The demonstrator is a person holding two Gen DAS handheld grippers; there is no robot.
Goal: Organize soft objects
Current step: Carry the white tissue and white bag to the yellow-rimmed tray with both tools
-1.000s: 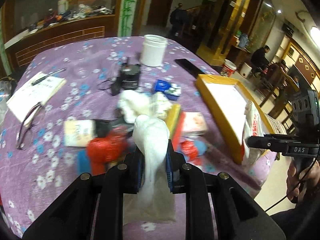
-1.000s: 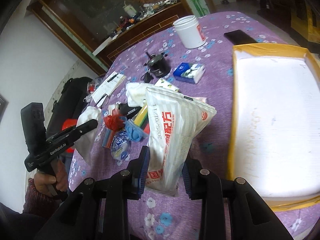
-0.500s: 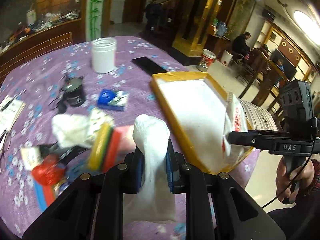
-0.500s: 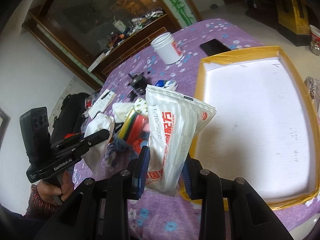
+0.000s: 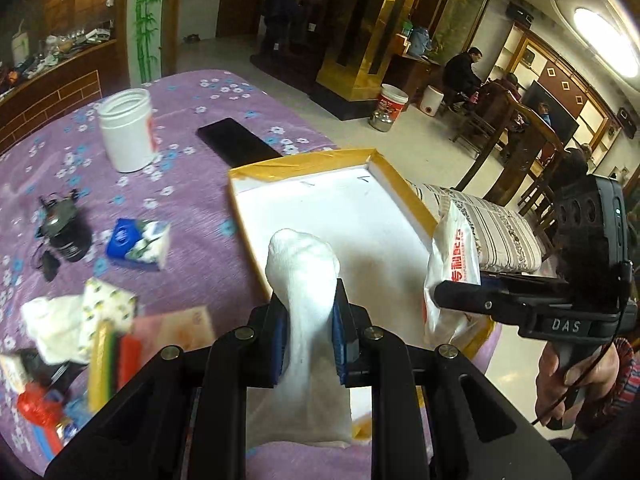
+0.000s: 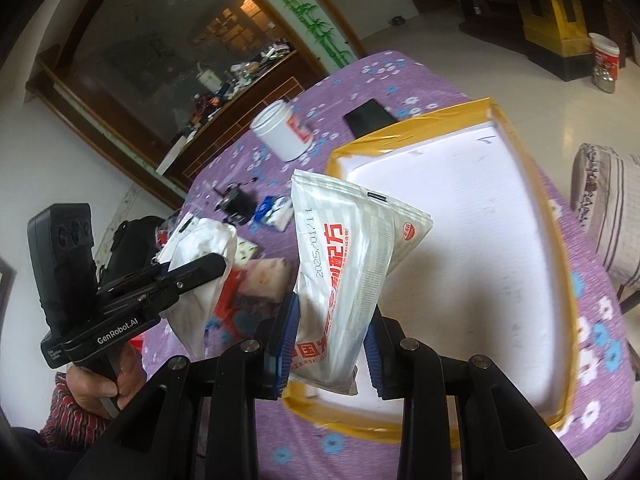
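- Purple flowered tablecloth (image 5: 192,184) carries a shallow yellow-edged tray (image 5: 404,196) just ahead of both of your tongs.
- Your left gripper (image 5: 308,336) is clamped narrowly on a white sock (image 5: 304,276); its long axis runs up between the pads, rounded toe uppermost and tilted toward the tray, cuff hanging below.
- Your right gripper (image 6: 328,344) pinches a white wipes packet (image 6: 348,256) by its lower end; the packet stands upright, leaning slightly right, over the tray's near edge.
- Both tools pitch downward, each held by its handle in your hand (image 5: 568,384).
- Left of the tongs lies a clutter of soft packs (image 5: 104,320).
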